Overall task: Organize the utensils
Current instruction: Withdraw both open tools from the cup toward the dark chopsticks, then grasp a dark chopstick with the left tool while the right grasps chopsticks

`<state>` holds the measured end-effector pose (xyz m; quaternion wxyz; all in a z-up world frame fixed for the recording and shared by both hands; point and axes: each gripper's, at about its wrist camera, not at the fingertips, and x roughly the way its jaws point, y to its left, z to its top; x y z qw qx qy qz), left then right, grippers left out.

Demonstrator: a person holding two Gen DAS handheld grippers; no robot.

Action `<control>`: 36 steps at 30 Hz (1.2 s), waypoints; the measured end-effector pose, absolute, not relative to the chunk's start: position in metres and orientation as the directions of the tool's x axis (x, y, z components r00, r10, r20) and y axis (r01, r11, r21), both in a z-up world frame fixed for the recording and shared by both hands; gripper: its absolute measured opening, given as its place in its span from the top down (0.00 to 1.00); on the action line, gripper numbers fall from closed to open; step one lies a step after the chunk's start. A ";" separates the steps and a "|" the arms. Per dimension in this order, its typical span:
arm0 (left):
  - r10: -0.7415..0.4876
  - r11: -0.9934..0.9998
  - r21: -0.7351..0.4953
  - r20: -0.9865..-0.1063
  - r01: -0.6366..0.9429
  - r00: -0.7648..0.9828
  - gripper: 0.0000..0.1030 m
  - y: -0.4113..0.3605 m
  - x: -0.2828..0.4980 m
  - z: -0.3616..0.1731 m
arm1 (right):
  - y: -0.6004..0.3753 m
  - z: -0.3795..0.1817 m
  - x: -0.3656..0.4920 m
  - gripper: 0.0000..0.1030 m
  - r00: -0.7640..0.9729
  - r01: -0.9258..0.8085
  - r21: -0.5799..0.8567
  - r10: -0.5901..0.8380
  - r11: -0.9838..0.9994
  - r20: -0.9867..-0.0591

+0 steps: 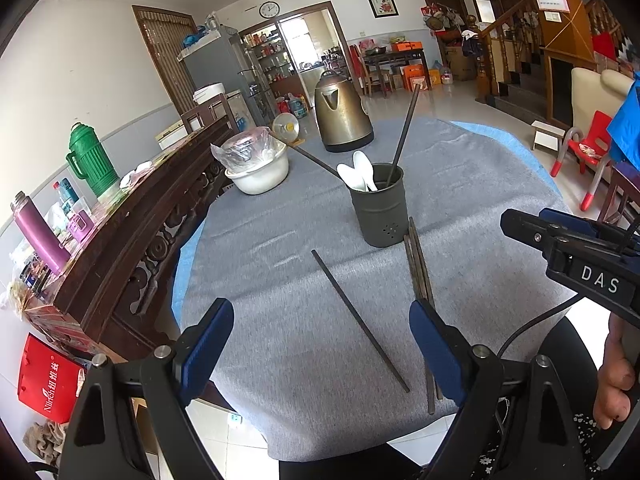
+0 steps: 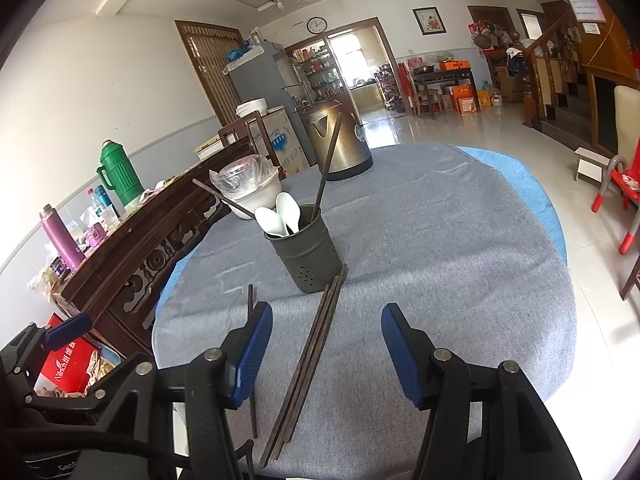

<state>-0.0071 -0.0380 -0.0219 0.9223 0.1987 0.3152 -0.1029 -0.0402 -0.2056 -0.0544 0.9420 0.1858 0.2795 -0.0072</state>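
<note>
Loose chopsticks: one dark chopstick (image 1: 360,320) lies alone and slanted on the grey cloth; a bundle of chopsticks (image 2: 308,364) lies side by side just right of it, far ends almost at the holder's base.
Holder: a dark metal cup (image 1: 378,204) stands upright near the middle of the desk (image 1: 460,184), with white spoons (image 1: 358,170) and two leaning chopsticks (image 1: 404,136) inside.
Left gripper (image 1: 322,354): fingers spread wide and empty, low over the near edge, the single chopstick lying between them.
Right gripper (image 2: 326,354): fingers apart and holding nothing, straddling the bundle from above.
Behind the holder: a brass-coloured kettle (image 1: 344,114) and a white bowl (image 1: 258,170) covered in plastic.
Left side: a carved wooden sideboard (image 1: 132,236) carries a green thermos (image 1: 92,158) and a purple bottle (image 1: 38,232).
</note>
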 end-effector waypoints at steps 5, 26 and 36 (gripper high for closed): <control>-0.066 0.902 0.296 -0.626 0.315 0.777 0.13 -0.036 -0.006 -0.024 | -0.203 -0.056 -0.039 0.41 0.840 0.114 0.340 0.093 0.933 -0.535; -0.171 0.976 -0.083 -0.865 0.203 0.472 0.13 0.027 0.083 -0.124 | -0.188 -0.135 0.025 0.62 0.654 0.140 0.376 0.200 0.916 -0.730; -0.226 0.969 -0.150 -0.867 0.198 0.443 0.19 0.015 0.111 -0.147 | -0.159 -0.163 0.048 0.71 0.577 0.105 0.327 0.211 0.939 -0.789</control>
